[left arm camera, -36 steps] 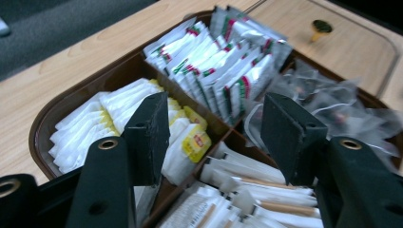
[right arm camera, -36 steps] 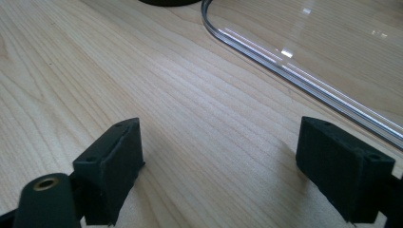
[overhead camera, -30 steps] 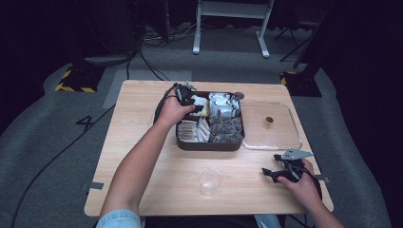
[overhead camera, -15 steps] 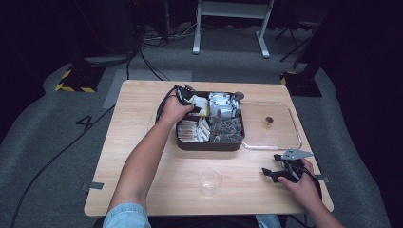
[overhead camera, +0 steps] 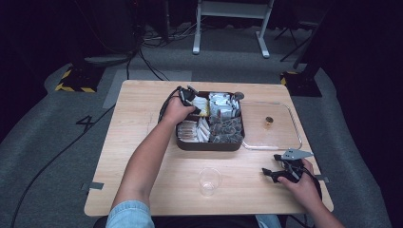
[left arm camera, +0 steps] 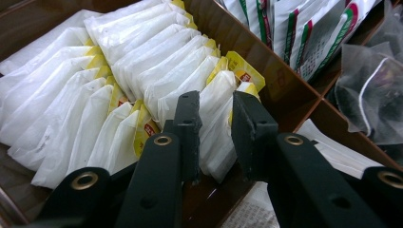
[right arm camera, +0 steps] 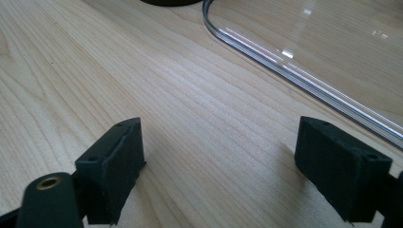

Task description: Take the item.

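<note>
Left tool [left arm camera: 216, 121] is down in the dark brown divided tray [overhead camera: 209, 144] — its black jaws close on a white paper sachet with a yellow tab [left arm camera: 219, 102] in the back-left compartment. Right tool [right arm camera: 221, 161] rests wide open, holding nothing, on the pale wooden table [overhead camera: 142, 142], near the clear plastic lid [overhead camera: 278, 137].

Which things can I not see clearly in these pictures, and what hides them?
- Left gripper: whether its fingers pinch a white sachet or only straddle it; the fingers cover the contact.
- Sachet print: too small, left gripper view.
- Small brown object on the clear lid: too small, high view.
- Clear cup: contents unclear, high view.
</note>
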`<state>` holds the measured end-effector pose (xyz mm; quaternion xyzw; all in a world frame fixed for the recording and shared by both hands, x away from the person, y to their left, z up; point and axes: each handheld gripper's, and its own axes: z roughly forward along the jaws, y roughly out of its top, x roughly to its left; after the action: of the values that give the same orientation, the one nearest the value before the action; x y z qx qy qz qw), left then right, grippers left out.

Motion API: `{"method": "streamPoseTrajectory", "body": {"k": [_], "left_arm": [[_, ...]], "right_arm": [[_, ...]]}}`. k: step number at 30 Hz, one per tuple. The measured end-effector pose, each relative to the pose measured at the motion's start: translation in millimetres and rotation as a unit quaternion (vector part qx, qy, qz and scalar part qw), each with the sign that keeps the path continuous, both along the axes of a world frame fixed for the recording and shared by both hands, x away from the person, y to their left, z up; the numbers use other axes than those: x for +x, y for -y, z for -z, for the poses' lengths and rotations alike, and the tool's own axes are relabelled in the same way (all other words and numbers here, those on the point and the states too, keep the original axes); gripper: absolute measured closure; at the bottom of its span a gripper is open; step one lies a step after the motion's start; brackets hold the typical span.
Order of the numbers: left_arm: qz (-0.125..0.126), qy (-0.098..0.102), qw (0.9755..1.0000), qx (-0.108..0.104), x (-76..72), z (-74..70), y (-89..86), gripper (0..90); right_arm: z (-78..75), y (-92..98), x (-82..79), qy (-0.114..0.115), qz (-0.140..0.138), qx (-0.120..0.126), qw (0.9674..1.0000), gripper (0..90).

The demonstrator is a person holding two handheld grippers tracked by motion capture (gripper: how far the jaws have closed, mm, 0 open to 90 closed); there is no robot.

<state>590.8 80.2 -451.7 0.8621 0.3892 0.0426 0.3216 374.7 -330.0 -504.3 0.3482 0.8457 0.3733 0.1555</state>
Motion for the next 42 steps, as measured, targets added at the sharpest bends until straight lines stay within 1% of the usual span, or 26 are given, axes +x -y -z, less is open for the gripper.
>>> {"method": "streamPoseTrajectory", "body": {"k": [4, 5, 6, 7, 8, 10, 12, 18, 19, 20, 22, 23, 24, 25, 28, 29, 32, 33, 36, 37, 38, 40, 41, 42], "left_arm": [[0.000, -0.003, 1.0000, 0.004, 0.7, 2.2, 0.9, 72.8], [0.001, -0.003, 1.0000, 0.006, 0.7, 3.0, 1.5, 76.8], [0.003, -0.004, 0.9999, 0.009, 0.6, 3.4, 1.9, 76.8], [0.005, -0.001, 0.9999, 0.013, 0.2, 3.5, 2.4, 79.9], [0.008, -0.004, 0.9999, 0.015, -0.4, 3.0, 2.6, 84.7], [0.014, -0.005, 0.9997, 0.017, -1.2, 2.6, 3.1, 89.7], [0.019, -0.002, 0.9996, 0.022, -2.4, 1.1, 3.9, 90.0], [0.033, 0.011, 0.9993, 0.012, -5.6, -5.8, 4.6, 90.0], [0.040, 0.019, 0.9989, 0.013, -6.7, -10.0, 4.1, 90.0], [0.040, 0.024, 0.9988, 0.013, -7.4, -12.0, 4.1, 90.0], [0.041, 0.026, 0.9987, 0.013, -8.2, -14.4, 3.8, 90.0], [0.041, 0.030, 0.9986, 0.012, -9.6, -19.0, 3.2, 90.0], [0.041, 0.030, 0.9986, 0.012, -9.6, -19.0, 3.2, 90.0], [0.042, 0.033, 0.9985, 0.009, -11.3, -23.8, 2.6, 90.0], [0.046, 0.045, 0.9979, 0.007, -13.9, -32.1, 1.7, 90.0], [0.048, 0.044, 0.9979, 0.006, -15.0, -35.3, 1.3, 90.0], [0.051, 0.053, 0.9973, 0.001, -19.1, -44.9, 0.5, 90.0], [0.051, 0.053, 0.9973, 0.001, -19.1, -44.9, 0.5, 90.0], [0.055, 0.063, 0.9964, -0.006, -26.4, -58.8, -1.5, 90.0], [0.055, 0.063, 0.9964, -0.006, -26.4, -58.8, -1.5, 90.0], [0.056, 0.068, 0.9960, -0.013, -29.9, -65.6, -3.6, 90.0], [0.055, 0.070, 0.9956, -0.029, -34.4, -72.5, -5.9, 90.0], [0.055, 0.070, 0.9956, -0.029, -34.4, -72.5, -5.9, 90.0], [0.057, 0.074, 0.9949, -0.039, -39.1, -78.9, -8.1, 90.0]], "right_arm": [[0.0, 0.0, 0.0, 0.000, 0.000, 0.000, 1.0000, 16.9], [0.0, 0.0, -0.1, 0.000, 0.000, 0.000, 1.0000, 17.1], [0.0, 0.0, -0.1, 0.000, 0.000, 0.000, 1.0000, 17.1], [0.0, 0.0, -0.1, 0.000, 0.000, 0.000, 1.0000, 17.1], [0.0, 0.0, -0.1, 0.000, 0.000, 0.000, 1.0000, 17.2], [0.0, 0.0, -0.1, 0.000, 0.000, 0.000, 1.0000, 17.2], [0.0, 0.0, -0.1, 0.000, -0.001, 0.000, 1.0000, 17.2], [0.0, 0.0, -0.1, 0.000, -0.001, 0.000, 1.0000, 17.3], [0.0, 0.0, -0.1, 0.000, -0.001, 0.000, 1.0000, 17.3], [0.0, 0.0, -0.1, 0.000, -0.001, 0.000, 1.0000, 17.3], [0.0, 0.0, -0.1, 0.000, -0.001, 0.000, 1.0000, 17.3], [0.0, 0.0, -0.1, 0.000, -0.001, 0.000, 1.0000, 17.3], [0.0, 0.0, -0.1, 0.000, -0.001, 0.000, 1.0000, 17.3], [0.0, 0.0, -0.1, 0.000, -0.001, 0.000, 1.0000, 17.3], [0.0, 0.0, -0.1, 0.000, -0.001, 0.000, 1.0000, 17.3], [0.0, 0.0, -0.1, 0.000, -0.001, 0.000, 1.0000, 17.3], [0.0, 0.0, -0.2, 0.000, -0.001, 0.000, 1.0000, 17.4], [0.0, 0.0, -0.2, 0.000, -0.001, 0.000, 1.0000, 17.5], [0.0, 0.0, -0.2, 0.000, -0.001, 0.000, 1.0000, 17.5], [0.0, 0.0, -0.2, 0.000, -0.001, 0.000, 1.0000, 17.5], [0.0, 0.0, -0.2, 0.000, -0.001, 0.000, 1.0000, 17.5], [0.0, -0.1, -0.3, 0.000, -0.001, 0.001, 1.0000, 17.5], [0.0, 0.0, -0.2, 0.000, -0.001, 0.000, 1.0000, 17.5], [0.0, 0.0, -0.2, 0.000, -0.001, 0.000, 1.0000, 17.5]]}}
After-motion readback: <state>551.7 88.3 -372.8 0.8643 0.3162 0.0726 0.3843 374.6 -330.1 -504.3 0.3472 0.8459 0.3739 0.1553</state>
